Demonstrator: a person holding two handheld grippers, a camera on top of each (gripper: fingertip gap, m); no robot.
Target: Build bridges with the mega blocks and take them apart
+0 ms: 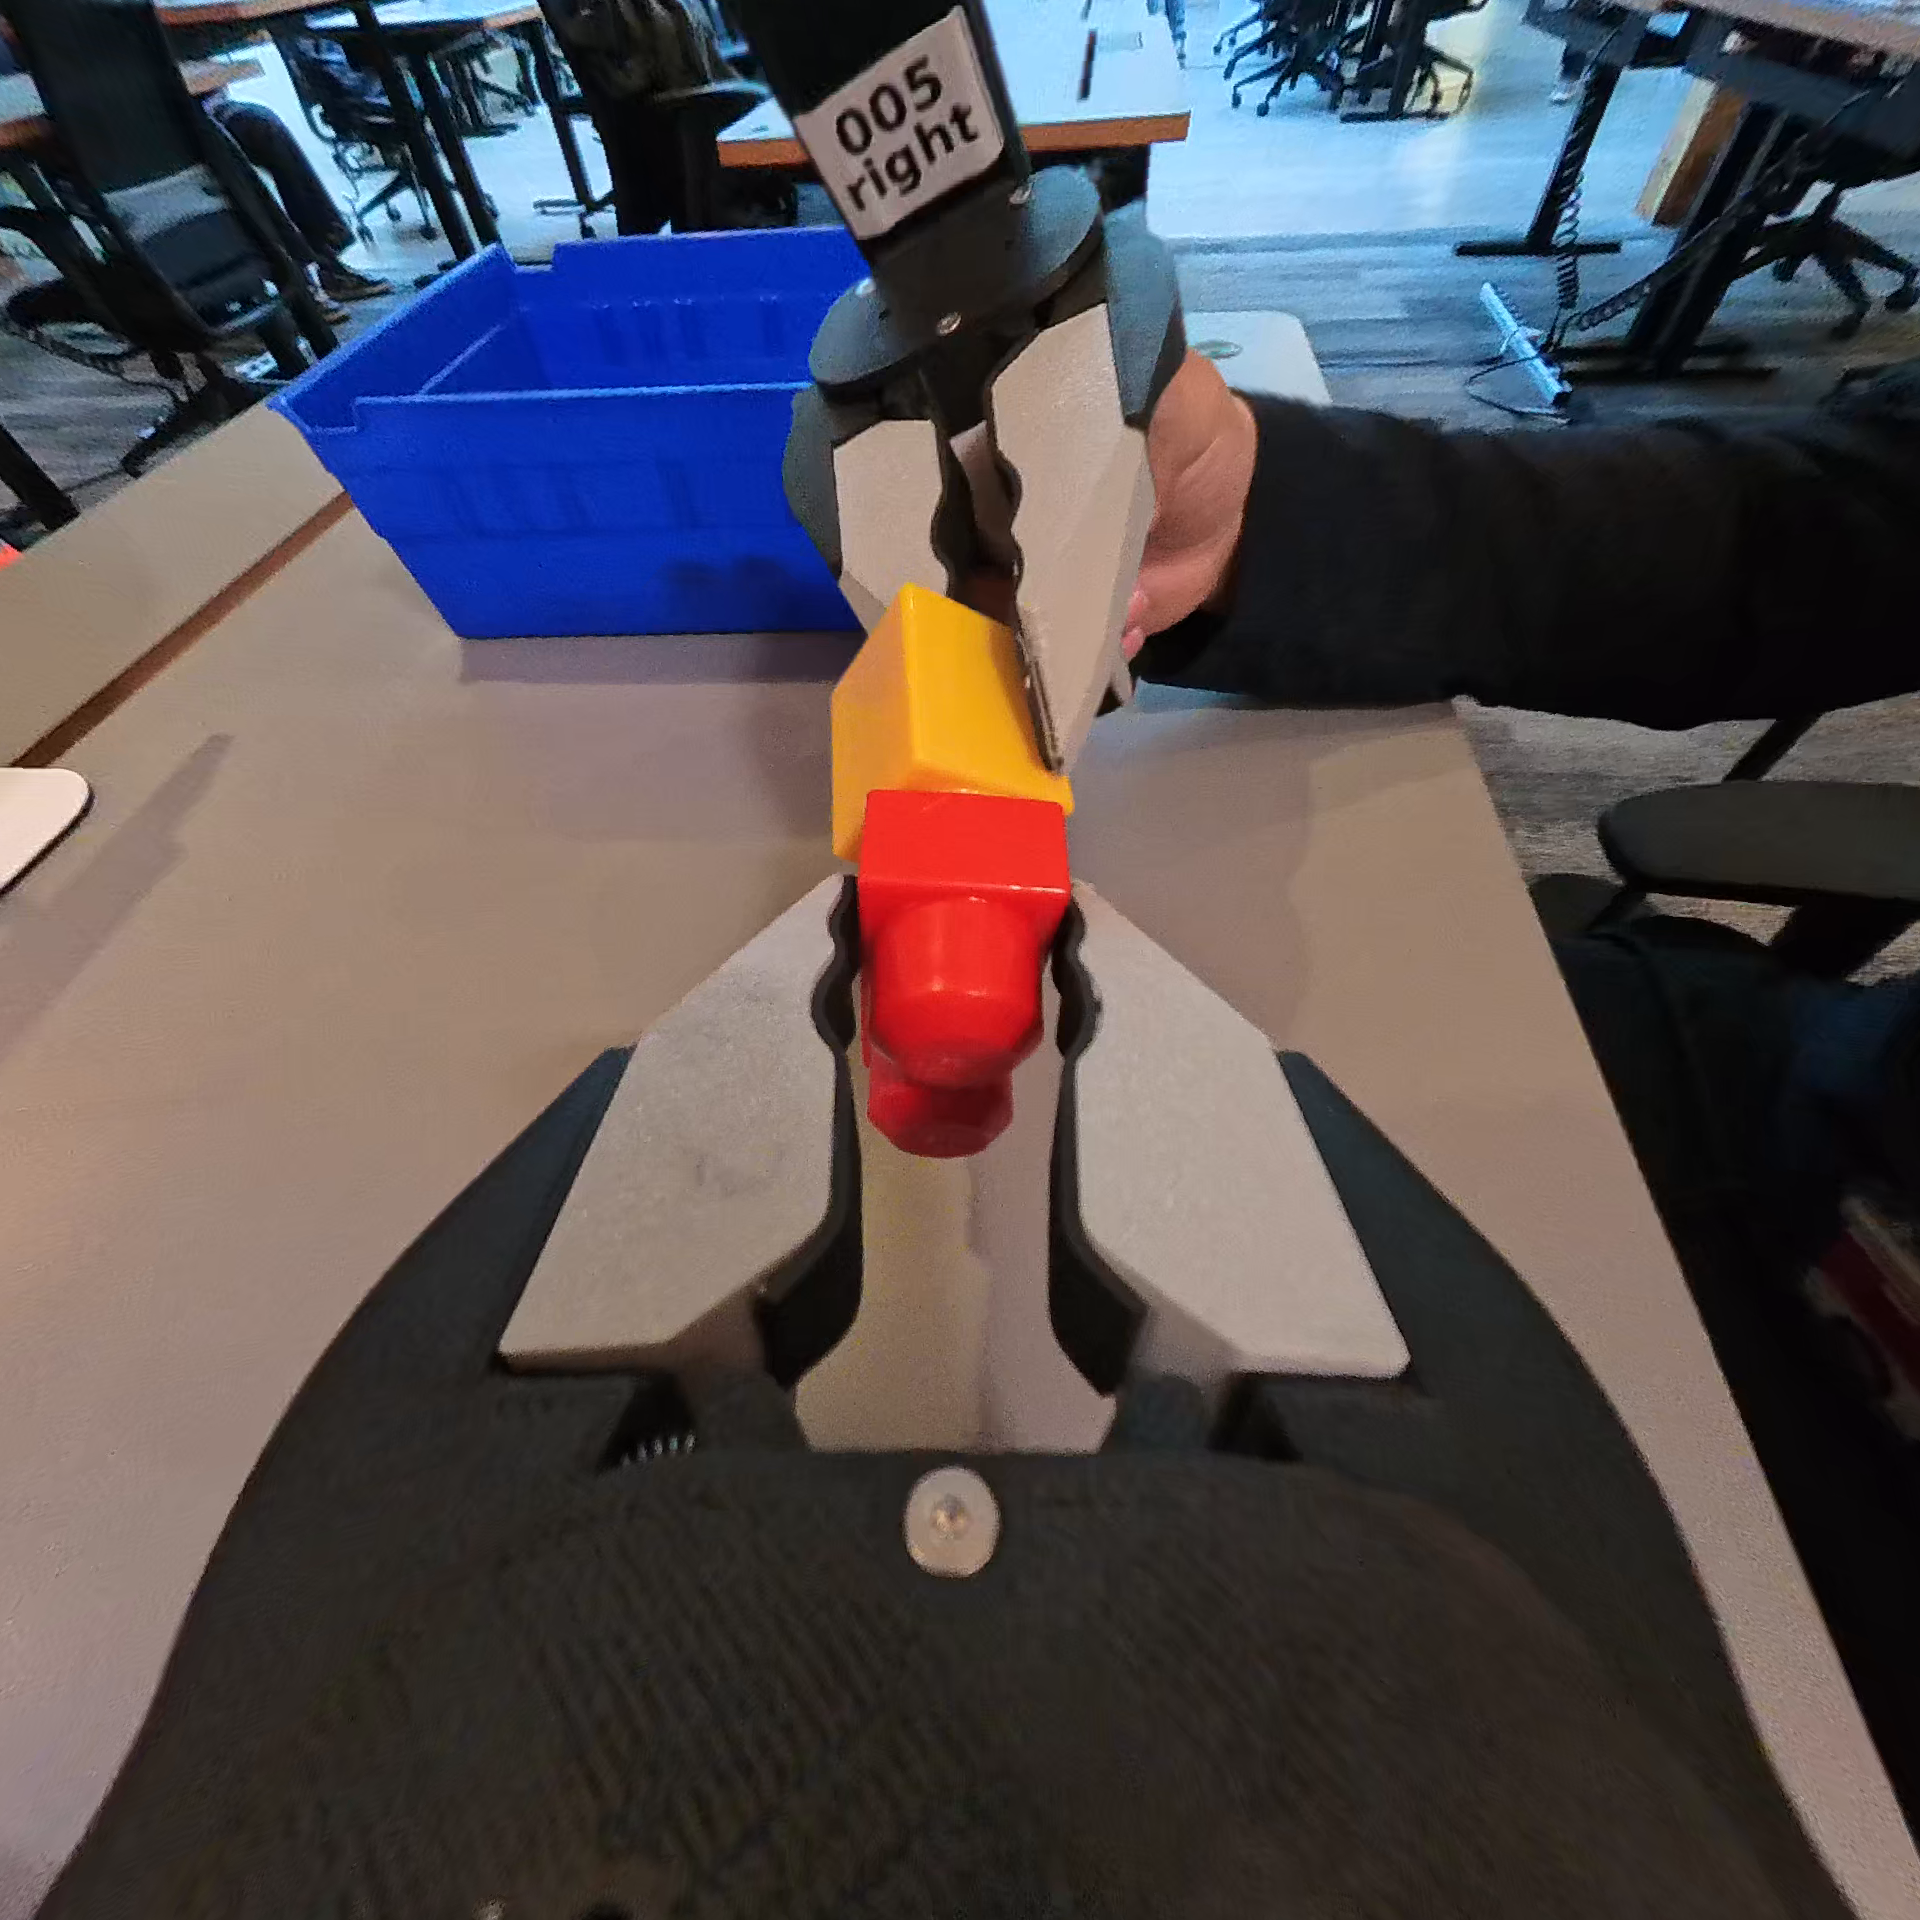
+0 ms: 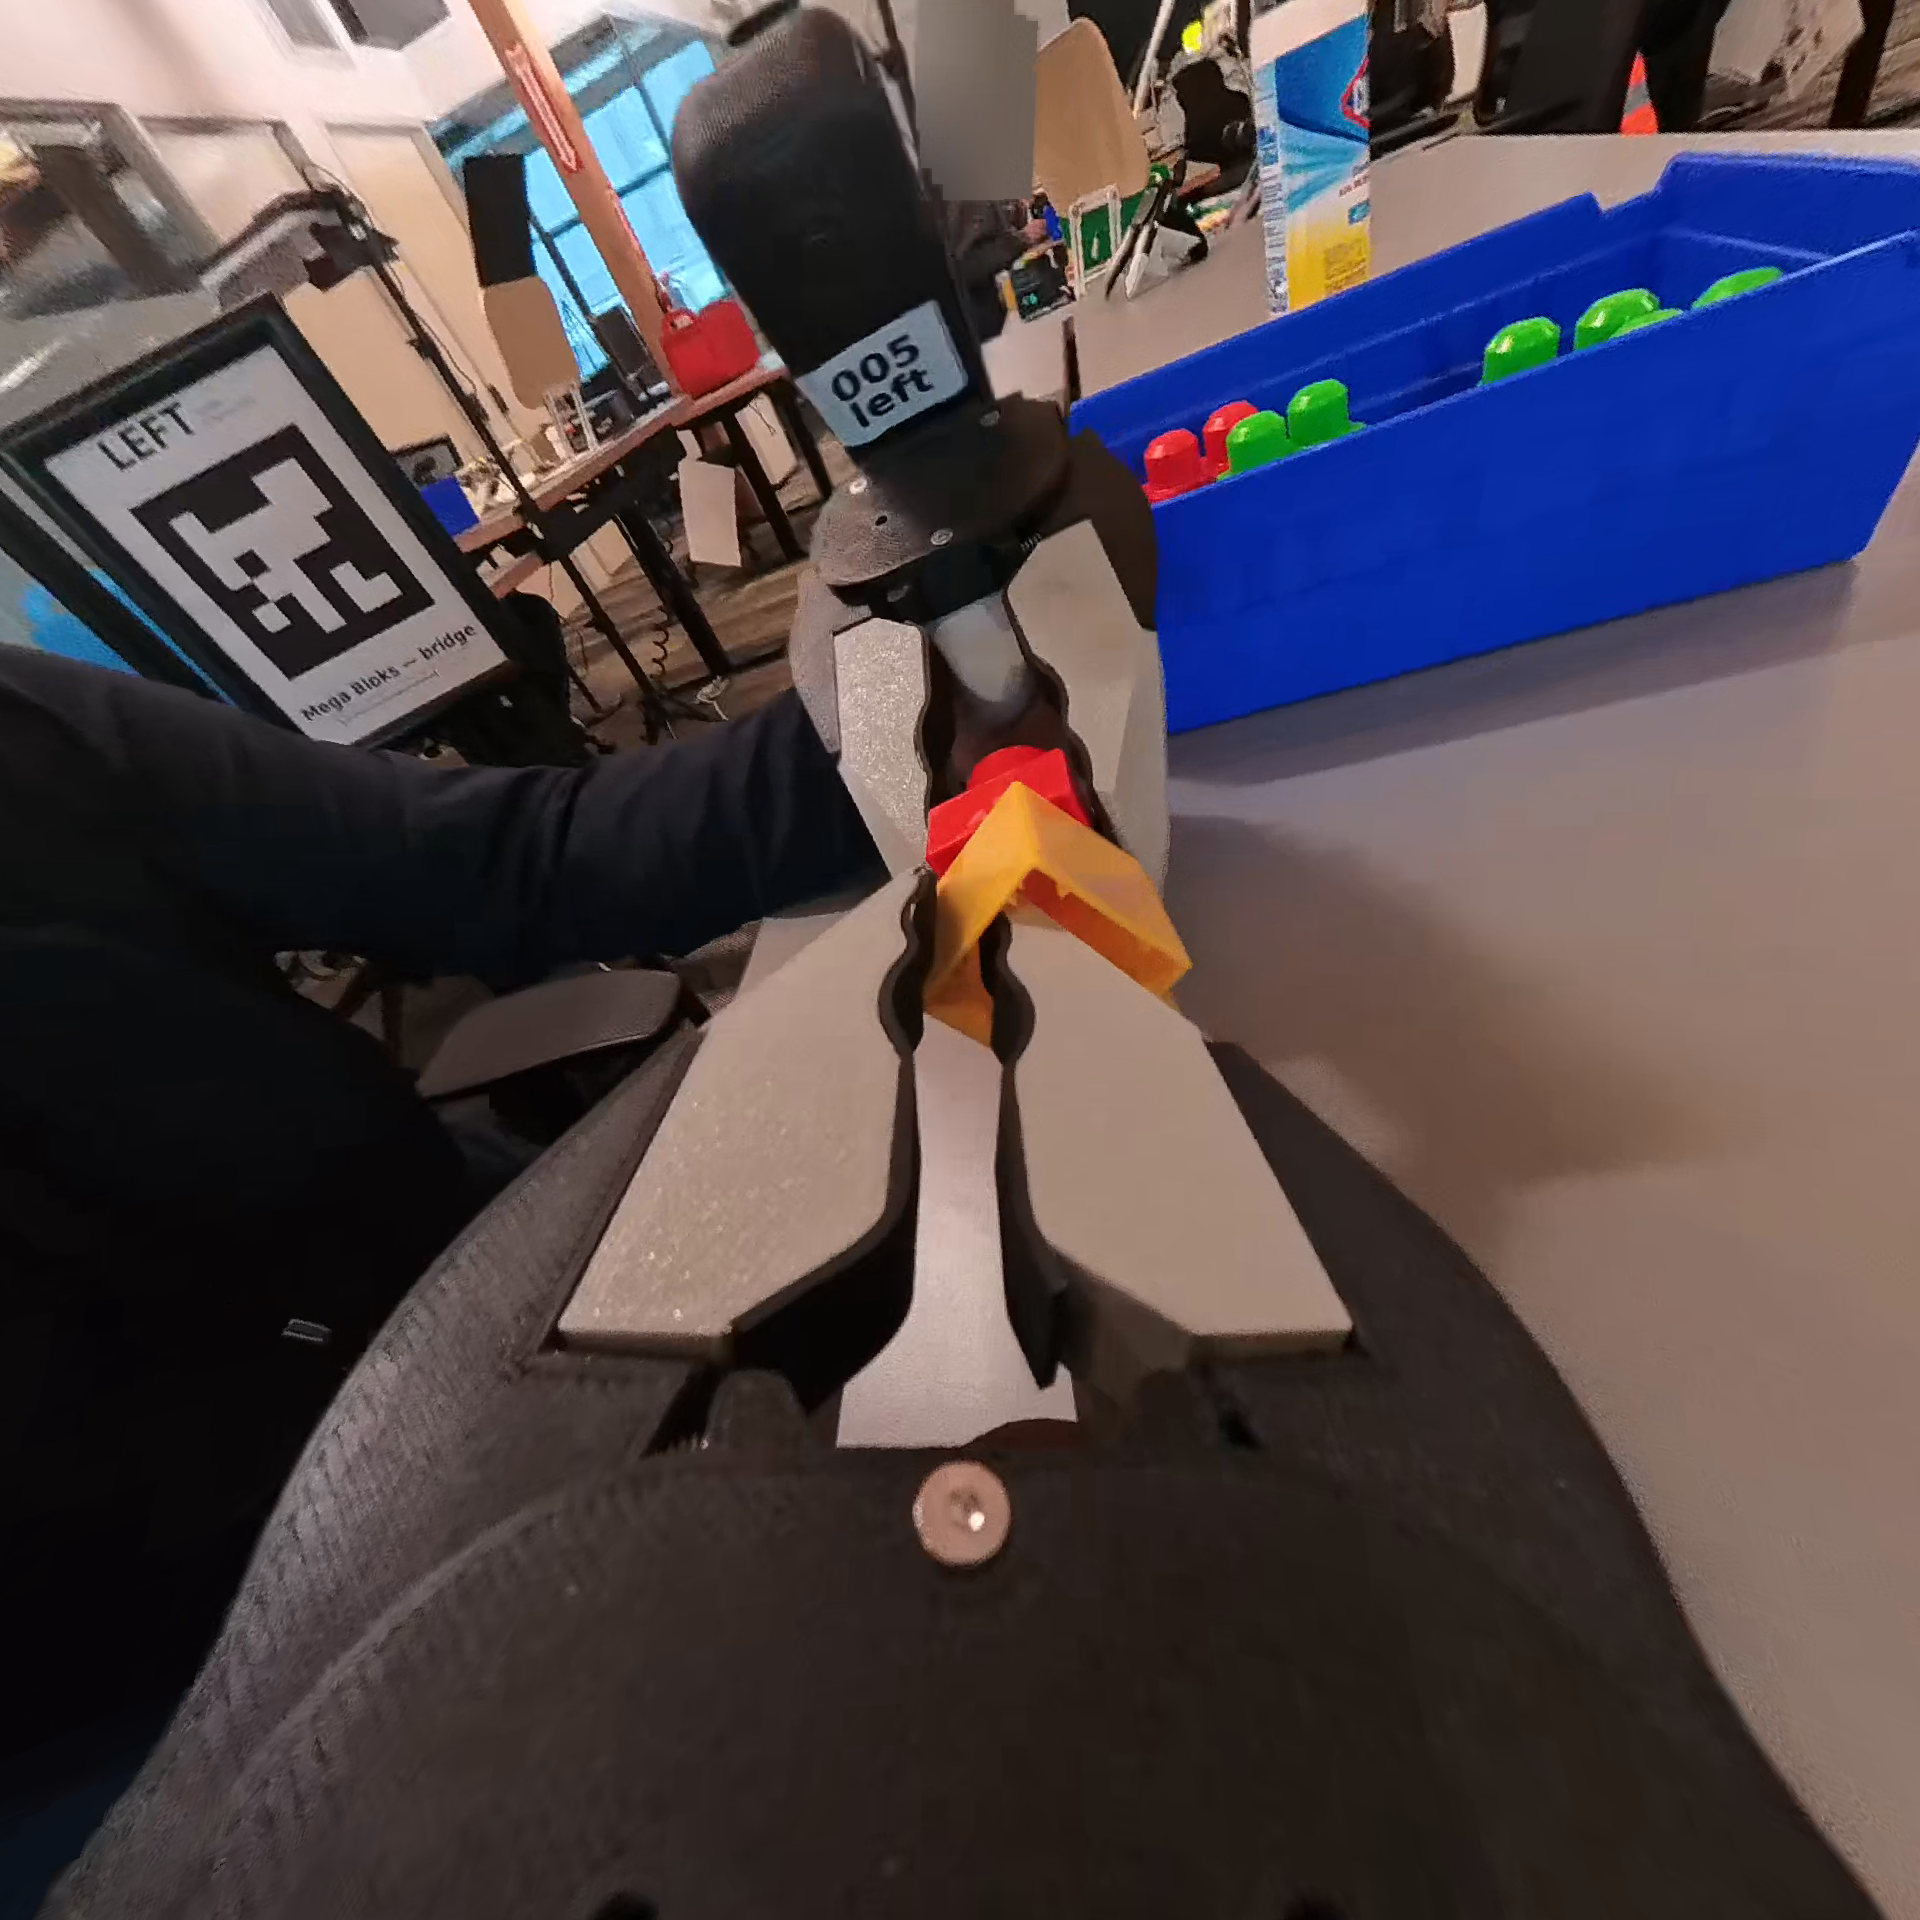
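A: Report the work surface and the largest item on it.

B: The grey table [image 1: 312, 935] carries 1 blue bin [image 1: 582, 457] at its far side, well apart from both tools. In the right wrist view the blue bin holds green blocks [image 2: 1288, 421] and red blocks [image 2: 1179, 462]. A framed marker sign [image 2: 249, 530] stands off the table edge, behind a dark sleeve [image 2: 416, 821].

A: State of the left gripper.

B: The left gripper [image 1: 956, 935] is closed on the red block [image 1: 961, 883]. Both ribbed pads press against the block's 2 opposite sides. The block's stud points back toward the camera, between the fingers.

A: State of the right gripper.

B: The right gripper [image 2: 961, 966] is nearly shut. Its 2 pads pinch 1 thin wall of the yellow block [image 2: 1060, 883], whose hollow underside faces the right wrist camera. From the left wrist view this tool descends from above, with a hand [image 1: 1195, 499] around its handle.

A: Location of the 2 blocks relative to each other.

B: The red block and the yellow block are in contact, held in the air above the table, in front of the bin. The yellow block sits on the far end of the red block, tilted. Whether they are fully pressed together cannot be determined.
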